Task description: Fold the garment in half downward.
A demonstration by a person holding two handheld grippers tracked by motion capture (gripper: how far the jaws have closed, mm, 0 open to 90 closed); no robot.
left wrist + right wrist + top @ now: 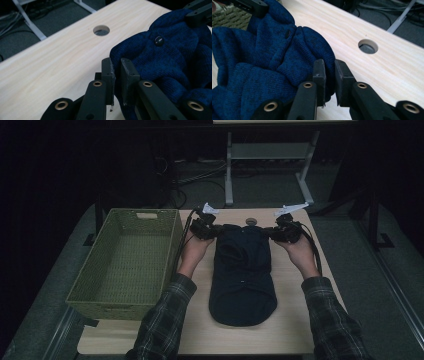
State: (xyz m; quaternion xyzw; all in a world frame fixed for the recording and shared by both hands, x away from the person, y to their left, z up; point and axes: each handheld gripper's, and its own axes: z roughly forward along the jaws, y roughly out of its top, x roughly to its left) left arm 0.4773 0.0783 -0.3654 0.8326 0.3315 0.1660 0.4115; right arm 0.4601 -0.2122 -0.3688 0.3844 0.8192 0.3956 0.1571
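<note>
Nearest the camera in the high view, our two plaid sleeves (162,320) enter from the bottom edge and flank the near end of the dark blue knitted sweater (242,275). The sweater lies lengthwise on the wooden table (290,330), folded into a narrow bundle, with its rounded near end resting flat on the tabletop and its far end gathered between our two tools.

The left gripper (116,75) has its jaws drawn nearly together, pinching a fold of the knit at the far left corner of the garment. A dark button (158,40) sits on the fabric just beyond this grip. The right gripper (329,75) has its jaws drawn in likewise, and they pinch a fold of the knit at the far right corner. Each gripper view shows the other tool at the opposite edge of the cloth.

Beyond the sweater, a round cable hole (251,221) is cut in the table near its far edge. To the left of our left hand (194,249), an olive woven basket (120,300) stands on the table, apart from the garment. Behind the table, a metal desk frame (229,170) stands on the dark floor.
</note>
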